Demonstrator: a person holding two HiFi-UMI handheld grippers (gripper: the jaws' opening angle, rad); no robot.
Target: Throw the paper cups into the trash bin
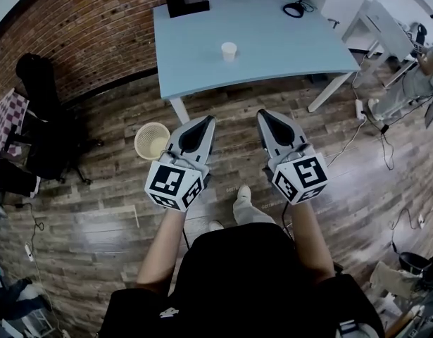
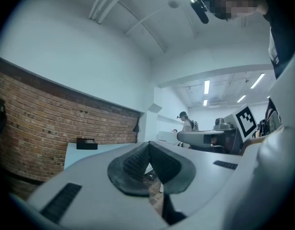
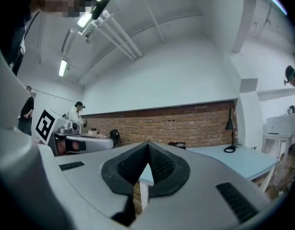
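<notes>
Paper cup (image 1: 229, 51) first: I see one, white and upright, alone on the pale blue table (image 1: 286, 48). It stands left of the table's middle and closer to the near edge than to the far one. At the far left corner of the table sits a black box (image 1: 187, 3), and a black desk lamp (image 1: 298, 8) stands at the far edge toward the right corner.

My left gripper (image 1: 205, 121) and right gripper (image 1: 266, 114) are side by side over the wooden floor (image 1: 96, 210), both short of the table's near edge and well apart from the cup. In the left gripper view the left gripper (image 2: 148, 145) has its two dark ribbed pads pressed together at the tips with nothing between them. The right gripper view shows the same for the right gripper (image 3: 148, 144): pads meeting at the tips, holding nothing.

The trash bin (image 1: 152, 140) is a cream woven basket on the floor, just to the left of the left gripper and near the table's white front leg (image 1: 178, 109). It stands upright with its mouth open to me; I cannot make out anything inside it.

A brick wall (image 1: 96, 27) runs behind the table, and a black chair (image 1: 40, 97) stands by it at the left.
</notes>
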